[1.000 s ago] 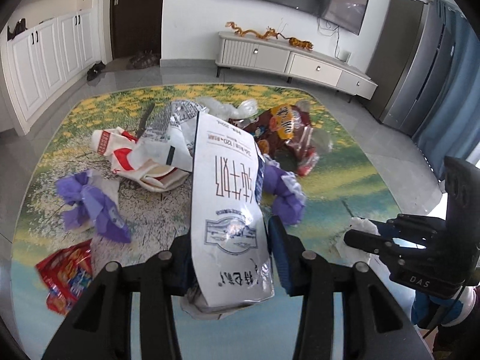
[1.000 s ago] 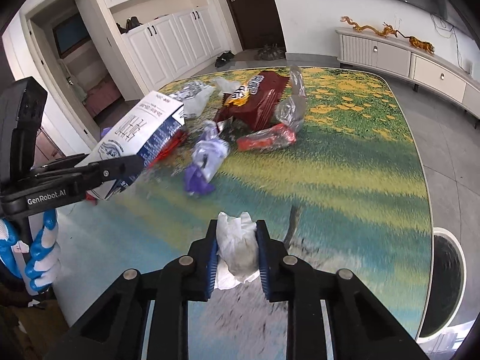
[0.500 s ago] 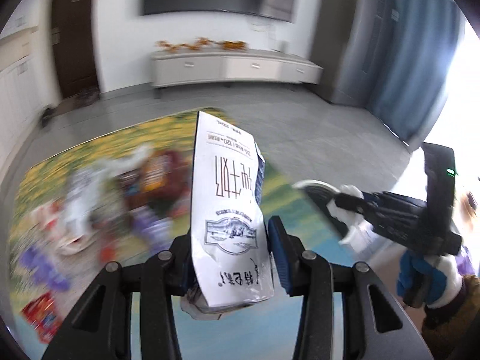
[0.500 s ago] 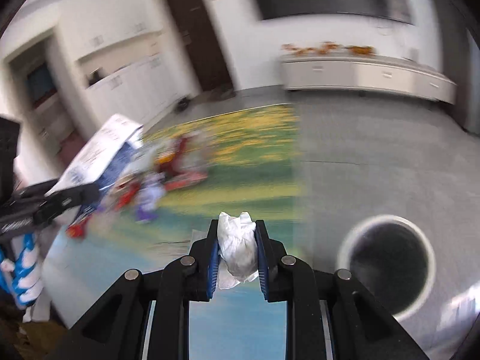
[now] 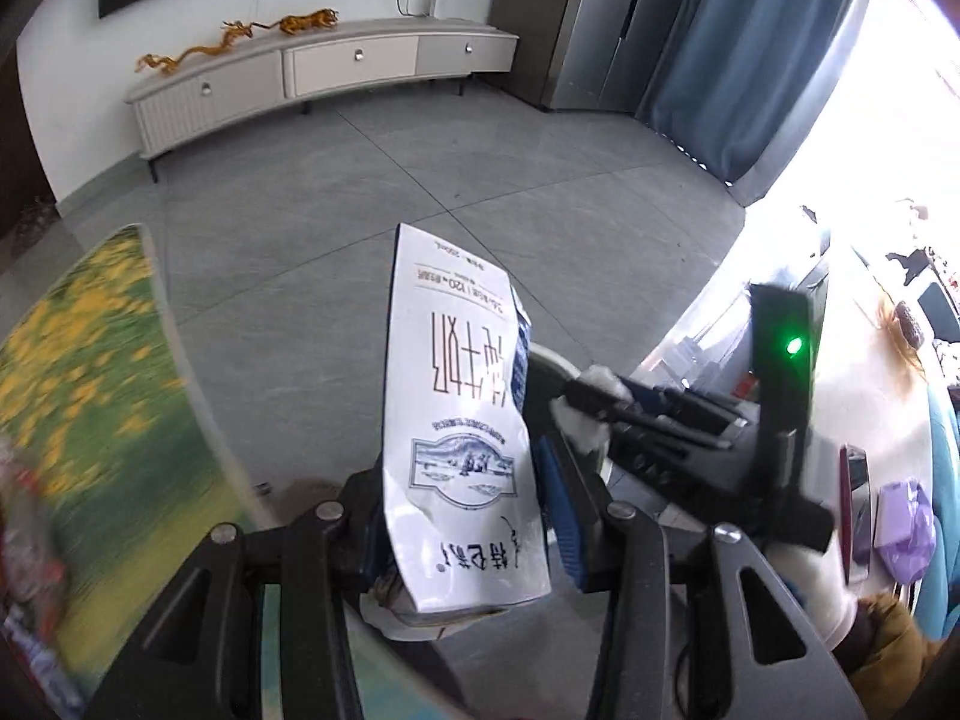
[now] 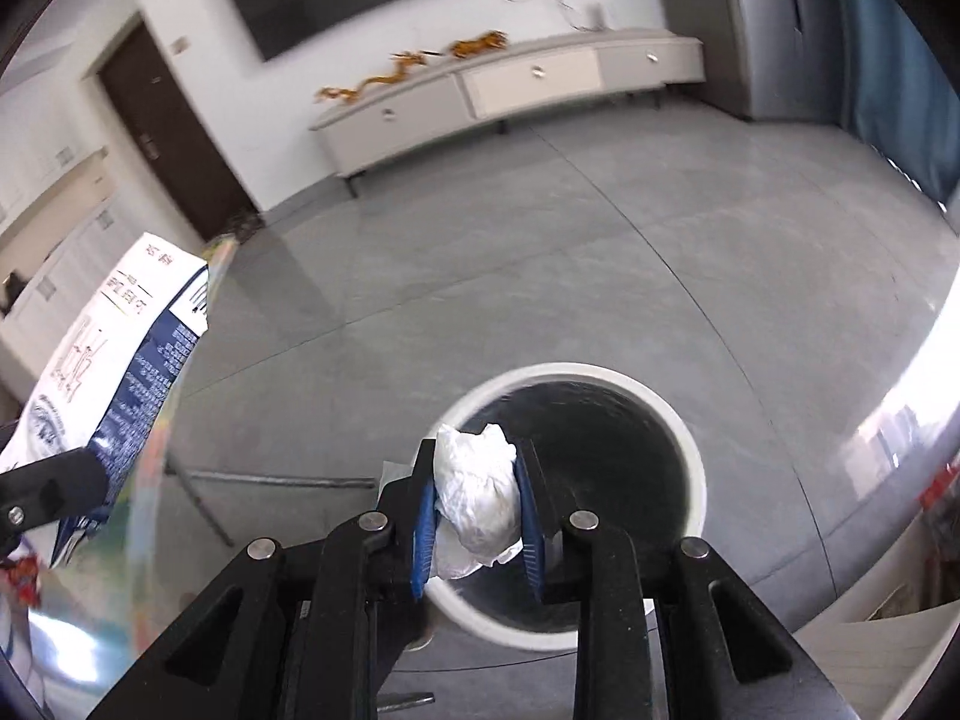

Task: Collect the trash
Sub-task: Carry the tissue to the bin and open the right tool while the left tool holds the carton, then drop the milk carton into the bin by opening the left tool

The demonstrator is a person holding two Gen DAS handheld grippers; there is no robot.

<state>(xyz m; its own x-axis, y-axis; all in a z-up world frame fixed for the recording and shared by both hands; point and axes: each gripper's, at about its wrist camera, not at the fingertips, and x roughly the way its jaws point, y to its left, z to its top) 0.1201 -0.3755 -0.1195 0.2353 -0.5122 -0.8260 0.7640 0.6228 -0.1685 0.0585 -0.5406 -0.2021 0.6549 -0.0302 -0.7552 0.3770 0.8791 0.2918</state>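
My left gripper (image 5: 462,456) is shut on a white and blue milk carton (image 5: 456,360), which stands upright between the pads, out past the table edge and over the grey floor. That carton (image 6: 102,360) also shows at the left of the right wrist view. My right gripper (image 6: 477,456) holds a crumpled white tissue (image 6: 477,492) above the mouth of a round white trash bin (image 6: 570,369) with a dark inside. Its jaws are opening, and the tissue still sits between the blue pads. In the left wrist view, the right gripper (image 5: 576,396) and tissue (image 5: 591,426) hang over the bin rim (image 5: 555,358).
The flower-print table (image 5: 90,390) with blurred wrappers lies at the left. A low TV cabinet (image 5: 324,66) stands along the far wall, and blue curtains (image 5: 750,60) hang at the right. A pale surface with a purple item (image 5: 906,522) is at the far right.
Both grippers have swung off the littered table toward the floor at its right. The bin has come into view, and the tissue now hangs over its mouth. The carton stays gripped.
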